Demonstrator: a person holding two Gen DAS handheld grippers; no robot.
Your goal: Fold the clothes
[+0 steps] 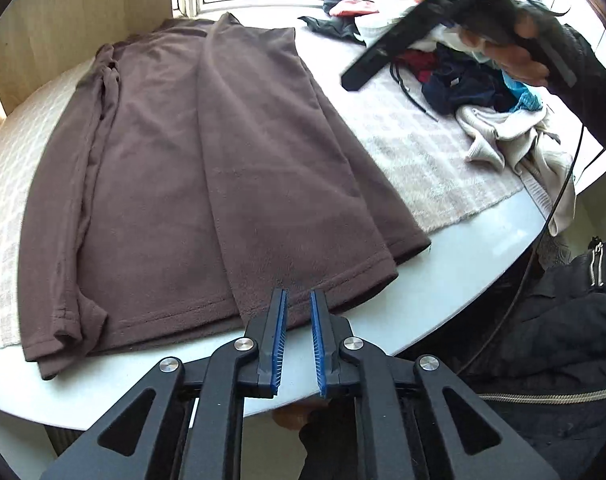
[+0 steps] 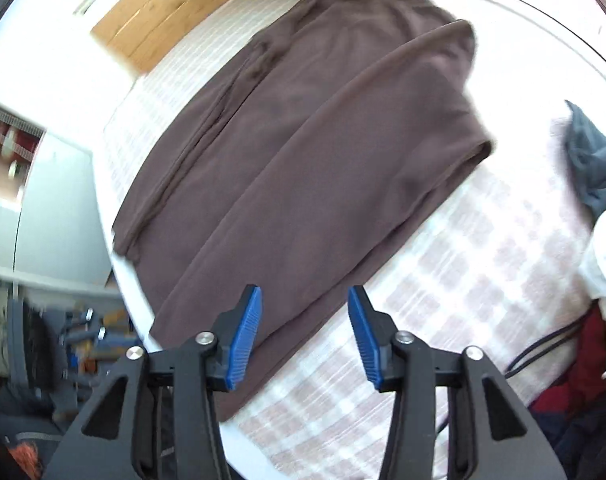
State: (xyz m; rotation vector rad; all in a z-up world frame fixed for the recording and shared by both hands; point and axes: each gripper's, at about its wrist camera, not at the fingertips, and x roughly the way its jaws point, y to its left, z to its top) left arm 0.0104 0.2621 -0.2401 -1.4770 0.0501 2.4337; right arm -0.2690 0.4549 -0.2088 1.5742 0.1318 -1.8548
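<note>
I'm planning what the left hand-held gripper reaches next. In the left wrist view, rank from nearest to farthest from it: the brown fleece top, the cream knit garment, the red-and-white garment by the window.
1. Brown fleece top: its hem lies just ahead of the left hand-held gripper.
2. Cream knit garment: off to the right, at the table edge.
3. Red-and-white garment: far back, by the window.

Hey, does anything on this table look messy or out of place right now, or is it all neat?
The brown fleece top lies flat with one side folded over, fairly tidy, though its hem overhangs the checked mat. The untidy part is the pile of clothes at the table's far side, crumpled, with a cream piece draping off the edge.
</note>
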